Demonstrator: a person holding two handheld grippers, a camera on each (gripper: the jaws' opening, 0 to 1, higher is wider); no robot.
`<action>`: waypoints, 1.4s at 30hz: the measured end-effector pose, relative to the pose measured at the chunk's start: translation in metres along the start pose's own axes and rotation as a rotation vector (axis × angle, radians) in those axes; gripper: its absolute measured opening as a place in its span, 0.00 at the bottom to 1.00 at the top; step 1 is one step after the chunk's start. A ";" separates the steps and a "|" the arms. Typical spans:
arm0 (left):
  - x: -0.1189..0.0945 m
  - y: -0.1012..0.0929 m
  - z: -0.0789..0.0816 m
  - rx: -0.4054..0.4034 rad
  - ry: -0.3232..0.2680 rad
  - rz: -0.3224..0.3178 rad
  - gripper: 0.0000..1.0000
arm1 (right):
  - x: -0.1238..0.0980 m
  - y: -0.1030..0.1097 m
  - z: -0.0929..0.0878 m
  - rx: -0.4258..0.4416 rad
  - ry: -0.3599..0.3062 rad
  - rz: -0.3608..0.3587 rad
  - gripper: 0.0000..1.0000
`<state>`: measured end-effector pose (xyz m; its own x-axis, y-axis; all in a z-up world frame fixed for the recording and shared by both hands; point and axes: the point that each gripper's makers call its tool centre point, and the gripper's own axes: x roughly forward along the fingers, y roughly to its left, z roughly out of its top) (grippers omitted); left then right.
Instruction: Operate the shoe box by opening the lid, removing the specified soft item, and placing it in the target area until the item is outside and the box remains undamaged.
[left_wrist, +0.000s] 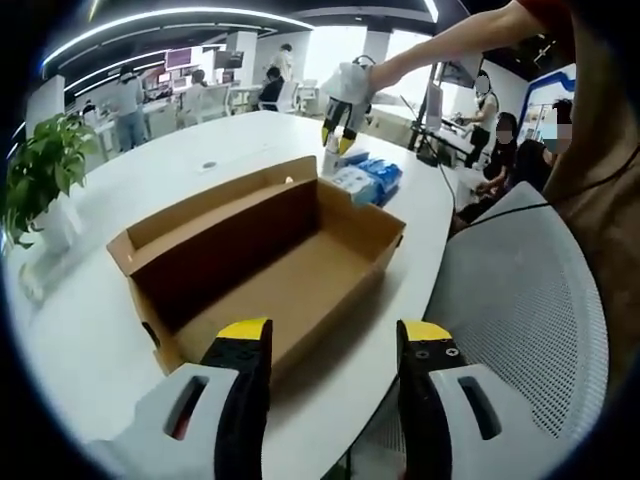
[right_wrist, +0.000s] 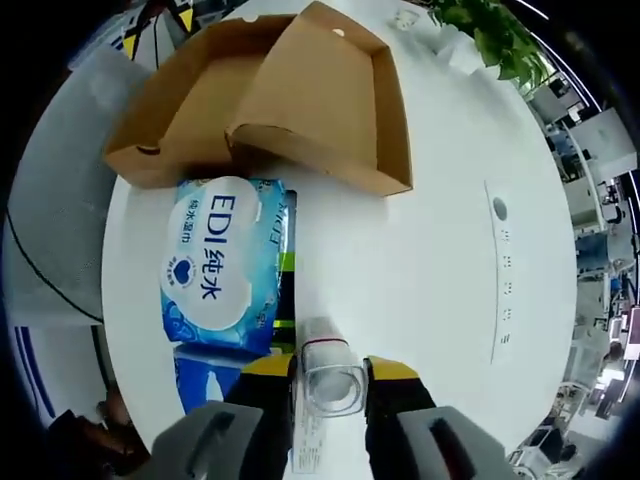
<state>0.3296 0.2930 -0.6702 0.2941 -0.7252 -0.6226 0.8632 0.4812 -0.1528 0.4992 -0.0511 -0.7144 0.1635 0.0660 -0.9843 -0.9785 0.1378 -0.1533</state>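
**A:** Left gripper view first, from the left. What do you have?

**B:** A leafy potted plant (left_wrist: 40, 170) at the far left edge of the white table (left_wrist: 150, 180). Then the brown cardboard shoe box (left_wrist: 290, 270) lying open in the middle of the table, its lid (left_wrist: 215, 205) folded back on the far side. What shows of the inside is bare cardboard.

**A:** And the left tongs?

**B:** The left tongs (left_wrist: 335, 345) rise from the bottom with yellow tips, jaws spread apart, gripping nothing, just short of the box's near edge. Past the box's far right corner lies the blue and white pack of wipes (left_wrist: 365, 182), out on the table. The right tongs (left_wrist: 338, 135) hang just above and behind it, held by a person's outstretched arm (left_wrist: 450, 45). At right, a grey mesh chair back (left_wrist: 530, 300).

**A:** Right gripper view, same order.

**B:** At the upper left the shoe box (right_wrist: 180, 110) and beside it its lid (right_wrist: 330, 100), both open side up. Just below the box, touching its wall or very near it, the pack of wipes (right_wrist: 215, 265) lies flat on the table (right_wrist: 450, 280), printed "EDI". To its right, a clear plastic bottle (right_wrist: 330, 375) sits between the jaws of the right tongs (right_wrist: 332, 372).

**A:** Clamped on it?

**B:** The jaws sit close on both sides and appear to be gripping the bottle. Farther right there is bare table, and the plant (right_wrist: 495, 35) at the upper edge.
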 end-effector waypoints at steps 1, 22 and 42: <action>0.000 0.000 0.000 0.003 0.000 0.000 0.49 | 0.000 0.000 0.000 0.001 0.000 -0.001 0.23; 0.003 -0.002 0.006 0.009 -0.011 -0.002 0.49 | -0.017 -0.012 0.000 0.026 -0.036 -0.072 0.32; 0.002 -0.012 0.019 0.016 -0.048 -0.004 0.50 | -0.067 -0.017 0.014 0.272 -0.253 -0.253 0.36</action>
<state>0.3277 0.2766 -0.6551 0.3094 -0.7503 -0.5842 0.8709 0.4703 -0.1428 0.5069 -0.0441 -0.6449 0.4520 0.2314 -0.8615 -0.8406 0.4336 -0.3246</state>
